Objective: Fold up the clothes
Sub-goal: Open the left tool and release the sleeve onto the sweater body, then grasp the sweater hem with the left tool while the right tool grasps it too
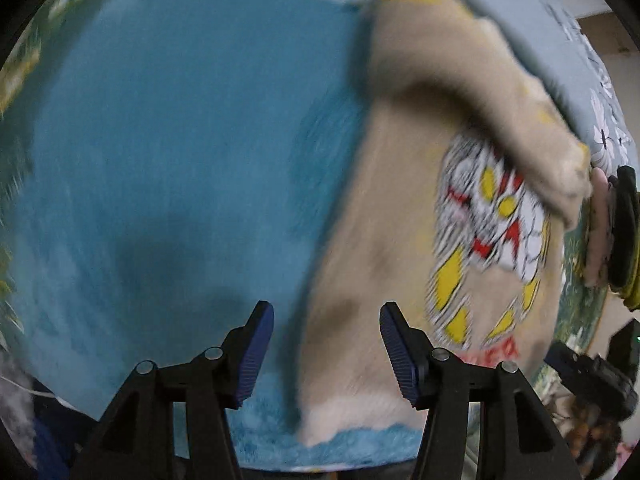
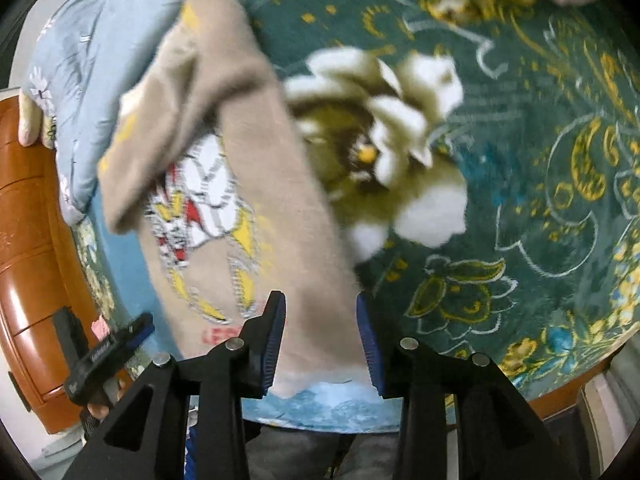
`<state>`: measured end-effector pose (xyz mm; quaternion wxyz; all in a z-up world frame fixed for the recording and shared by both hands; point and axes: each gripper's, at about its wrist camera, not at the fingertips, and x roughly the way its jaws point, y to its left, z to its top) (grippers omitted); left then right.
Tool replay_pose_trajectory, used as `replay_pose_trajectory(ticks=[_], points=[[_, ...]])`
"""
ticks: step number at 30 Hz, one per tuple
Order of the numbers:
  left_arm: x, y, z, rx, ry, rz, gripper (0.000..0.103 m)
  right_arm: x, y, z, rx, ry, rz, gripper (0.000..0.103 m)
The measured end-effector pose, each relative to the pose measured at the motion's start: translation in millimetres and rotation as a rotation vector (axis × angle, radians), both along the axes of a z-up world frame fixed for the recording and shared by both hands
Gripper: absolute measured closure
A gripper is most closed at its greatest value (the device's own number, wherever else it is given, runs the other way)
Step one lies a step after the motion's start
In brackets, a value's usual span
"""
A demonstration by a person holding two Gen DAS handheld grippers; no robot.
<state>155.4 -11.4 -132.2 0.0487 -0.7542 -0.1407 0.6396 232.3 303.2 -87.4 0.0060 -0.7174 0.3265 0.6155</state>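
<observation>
Broadly, bed blanket under everything; beige sweater lies lengthwise away from both tools, sleeve already folded across its print. Right tool spread, empty, straddling the hem, nearer. Left tool released, hem to its right.

- The left black two-finger gripper with ribbed blue pads had its jaws spread wide, gripping nothing.
- The right black two-finger gripper with ribbed blue pads likewise held its jaws apart, with nothing clamped between them.
- Both pointed forward and downward.
</observation>
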Motion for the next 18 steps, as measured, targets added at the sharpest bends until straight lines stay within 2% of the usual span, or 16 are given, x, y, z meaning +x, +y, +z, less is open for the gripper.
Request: replay_pose_trajectory(ticks=[7, 8, 9, 10, 11, 12, 18], points=[[28.6, 7.2, -21.4, 0.092, -0.074, -0.024, 0.046, 7.6, -0.3, -26.7, -0.052, 0.011, -0.044, 0.065], [31.1, 9.9, -21.4, 0.084, -0.077, -0.033, 0.052, 8.7, -3.5, -27.3, -0.053, 0.012, -0.032, 0.065], [33.9, 12.6, -21.3, 0.068, -0.082, -0.044, 0.065, 10.6, -6.4, -27.0, -0.056, 0.012, -0.023, 0.067], [36.7, 15.4, -21.2, 0.052, -0.087, -0.054, 0.071, 11.8, -9.0, -26.3, -0.061, 0.013, -0.014, 0.071], [39.5, 18.1, -21.2, 0.035, -0.092, -0.065, 0.084, 13.5, -11.4, -24.8, -0.065, 0.012, -0.003, 0.082], [42.0, 20.1, -19.5, 0.023, -0.092, -0.072, 0.089, 15.1, -13.6, -22.8, -0.069, 0.013, 0.006, 0.089], [48.6, 17.9, 8.4, 0.021, -0.075, -0.088, 0.092, 24.7, -22.6, 1.5, -0.100, 0.040, 0.028, 0.093]])
